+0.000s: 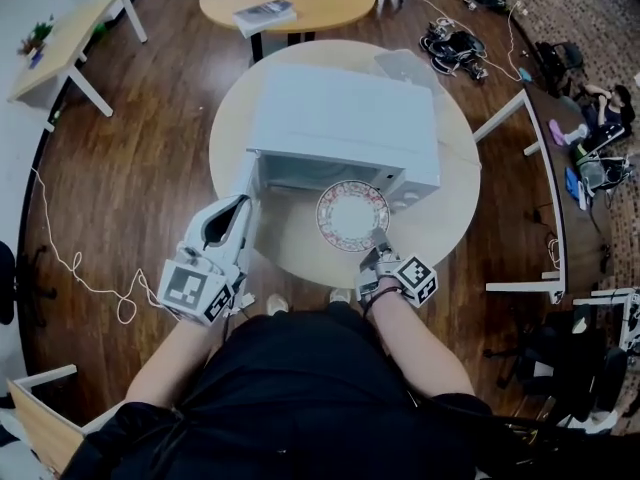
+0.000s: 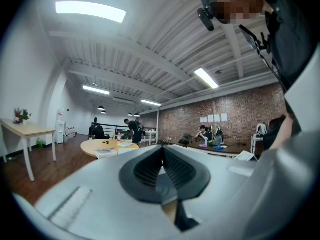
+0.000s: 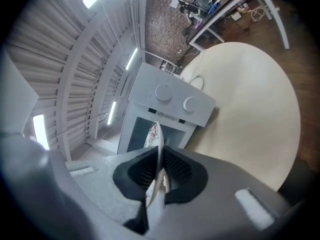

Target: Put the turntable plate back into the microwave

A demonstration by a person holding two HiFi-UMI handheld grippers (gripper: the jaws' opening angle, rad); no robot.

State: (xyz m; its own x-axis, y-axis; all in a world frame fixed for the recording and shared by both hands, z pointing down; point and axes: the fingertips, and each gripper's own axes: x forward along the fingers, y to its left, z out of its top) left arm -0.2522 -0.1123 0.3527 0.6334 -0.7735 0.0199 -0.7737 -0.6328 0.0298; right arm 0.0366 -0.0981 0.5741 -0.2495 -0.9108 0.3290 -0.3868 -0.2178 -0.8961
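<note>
The person stands at the near side of a round counter (image 1: 452,200) that carries a white microwave (image 1: 345,118), its opening facing them. Both forearms reach forward from the body.

The right gripper (image 1: 379,248) points at the microwave and tips slightly down. Its jaws are clamped on the near rim of the plate (image 1: 352,215). In the right gripper view the plate (image 3: 153,134) runs edge-on between the pads of the gripper (image 3: 159,166), with the microwave (image 3: 172,106) and its two knobs (image 3: 163,91) beyond it and the counter (image 3: 250,109) to the right. The patterned plate hangs roughly flat above the counter, just in front of the opening, its far rim at the opening's lower edge.

The left gripper (image 1: 238,208) is held level at the left, its tip close to the opened door (image 1: 250,173) at the microwave's near left corner. In the left gripper view the jaws of the gripper (image 2: 161,151) meet at their tips with nothing between them.
</note>
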